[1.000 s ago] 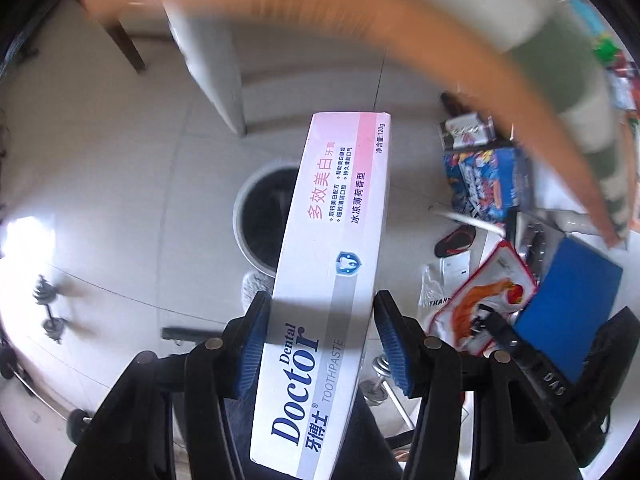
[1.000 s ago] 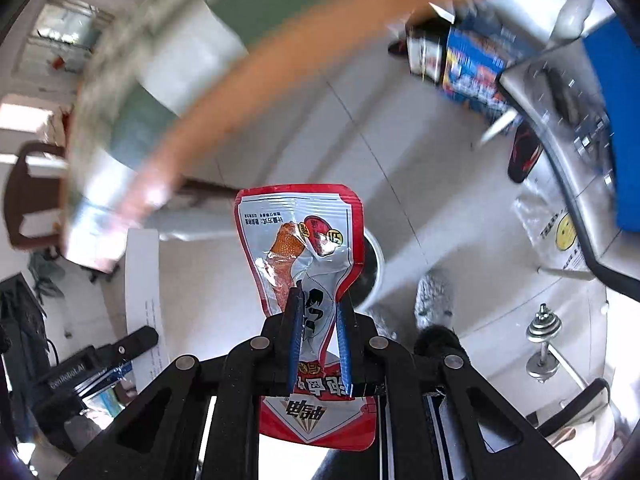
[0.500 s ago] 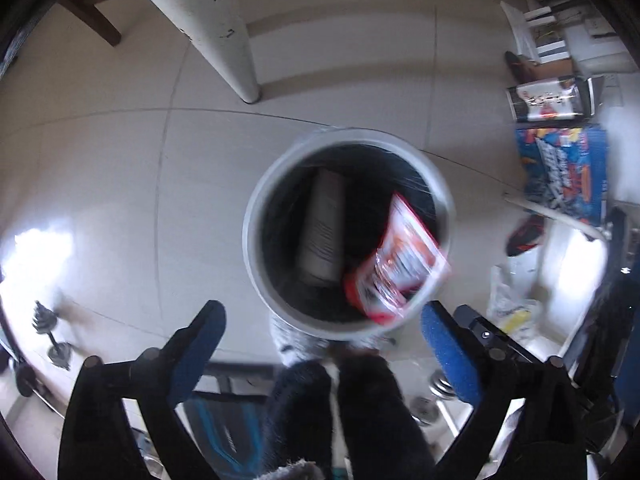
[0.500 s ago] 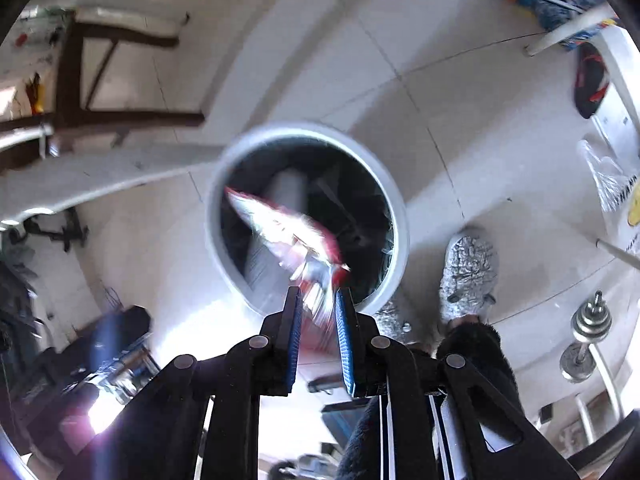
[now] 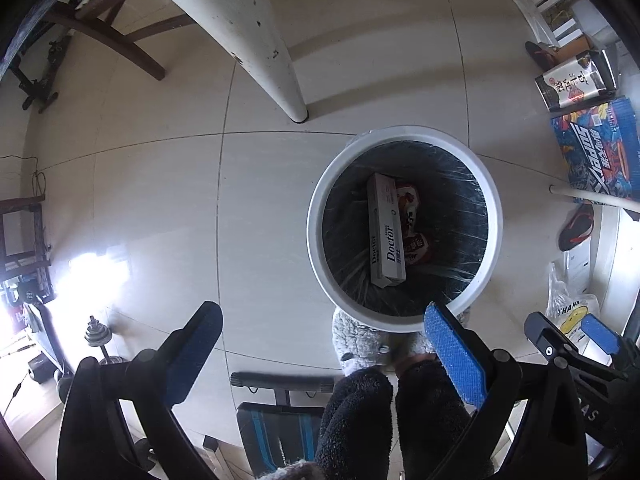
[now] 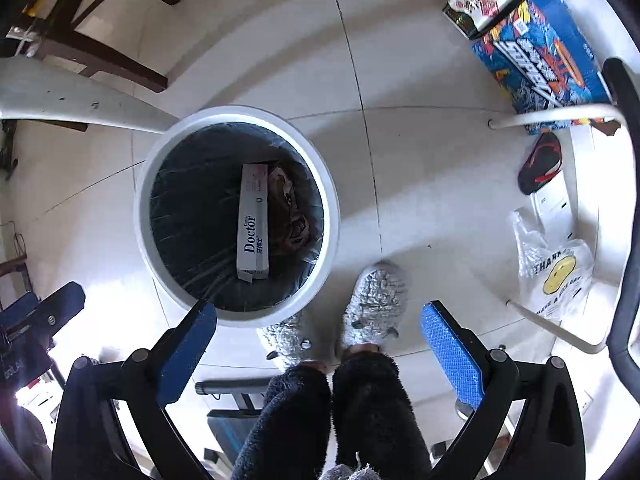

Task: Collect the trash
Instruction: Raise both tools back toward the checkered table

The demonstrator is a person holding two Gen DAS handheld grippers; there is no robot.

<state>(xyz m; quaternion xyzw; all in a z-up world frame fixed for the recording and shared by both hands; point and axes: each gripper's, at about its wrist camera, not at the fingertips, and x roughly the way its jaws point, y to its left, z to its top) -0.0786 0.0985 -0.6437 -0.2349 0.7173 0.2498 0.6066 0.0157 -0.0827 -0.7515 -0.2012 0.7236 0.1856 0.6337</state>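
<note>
Right of centre in the left view, the bin (image 5: 404, 227) holds the toothpaste box (image 5: 385, 232), white, lying lengthwise, with the red wrapper (image 5: 414, 224) crumpled against its right side. Both rest on the black liner. My left gripper (image 5: 322, 354) and right gripper (image 6: 318, 346) are spread wide, empty. Bare tile lies left of the bin; a table leg (image 5: 256, 36) stands near its upper-left rim.

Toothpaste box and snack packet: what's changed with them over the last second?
Both were let go: the toothpaste box left the left tool, the snack packet the right tool. Both now lie in the bin. Both tools are open. The bin stayed put.
</note>
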